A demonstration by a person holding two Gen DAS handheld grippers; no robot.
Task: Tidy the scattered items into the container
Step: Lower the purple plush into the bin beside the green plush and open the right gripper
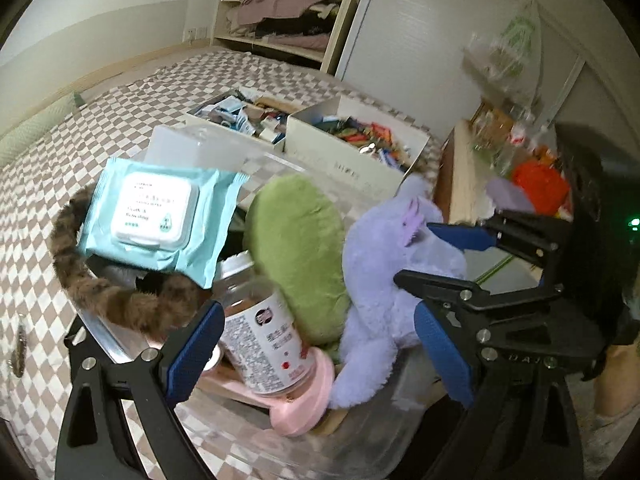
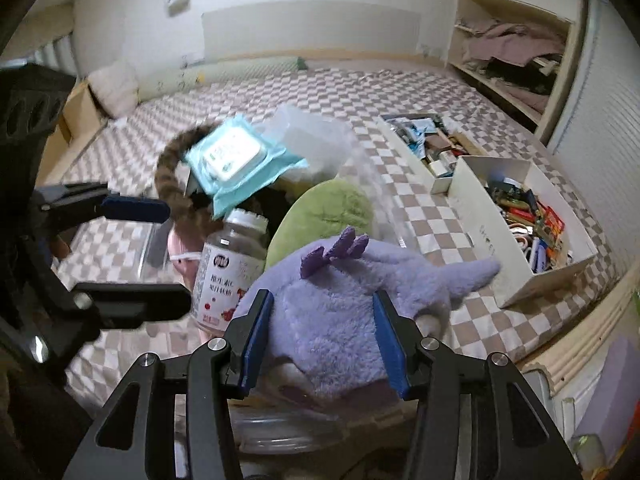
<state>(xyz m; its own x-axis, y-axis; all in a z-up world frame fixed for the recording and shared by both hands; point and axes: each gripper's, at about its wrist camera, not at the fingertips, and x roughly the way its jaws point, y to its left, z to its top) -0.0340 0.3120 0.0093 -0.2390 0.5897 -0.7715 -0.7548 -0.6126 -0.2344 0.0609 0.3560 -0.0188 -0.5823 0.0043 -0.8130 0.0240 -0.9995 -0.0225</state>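
Two grippers | right gripper (image 2: 322,340) jaws squeeze fluffy purple plush (image 2: 340,300) | left gripper (image 1: 316,344) jaws wide, empty

I see a checkered bedspread (image 1: 100,128) filling the left and centre, two white boxes of clutter (image 2: 516,208) at right, and an open shelf of folded clothes (image 1: 280,8) at top.

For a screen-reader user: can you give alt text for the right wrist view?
The right tool is closed on a purple plush toy over a checkered bedspread. Behind it are a green plush, a labelled bottle and a blue wipes pack; the left tool stands open on the left.
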